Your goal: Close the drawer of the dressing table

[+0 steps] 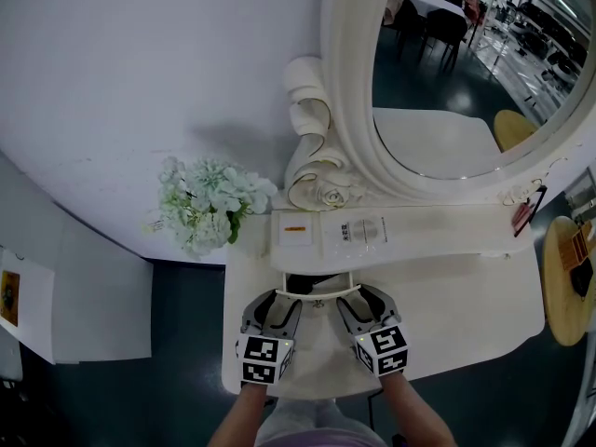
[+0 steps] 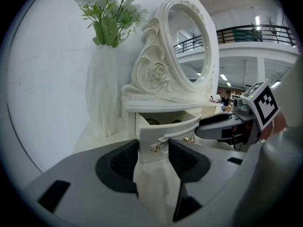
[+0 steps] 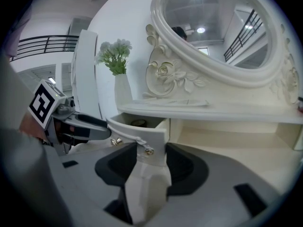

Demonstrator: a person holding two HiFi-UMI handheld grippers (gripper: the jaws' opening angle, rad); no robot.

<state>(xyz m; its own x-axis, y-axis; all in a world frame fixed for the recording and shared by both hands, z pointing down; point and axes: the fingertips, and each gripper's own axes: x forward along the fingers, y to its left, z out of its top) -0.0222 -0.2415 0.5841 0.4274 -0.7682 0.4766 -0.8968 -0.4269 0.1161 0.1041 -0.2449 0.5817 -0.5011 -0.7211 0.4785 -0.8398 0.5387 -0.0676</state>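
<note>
The white curved-front drawer (image 1: 321,293) stands pulled out of the white dressing table (image 1: 466,305), under an oval white-framed mirror (image 1: 447,73). The left gripper (image 1: 277,300) clamps the drawer's left end and the right gripper (image 1: 365,298) its right end. White flowers in a white vase (image 1: 207,203) stand to the left. A white wall (image 1: 140,63) is behind and a dark floor (image 1: 186,343) below.

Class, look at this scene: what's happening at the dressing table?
A person holds a gripper in each hand at the dressing table. Its small drawer stands pulled open. The left gripper has its jaws on the left end of the drawer's front, the right gripper on the right end. The drawer is not yet pushed in.
</note>
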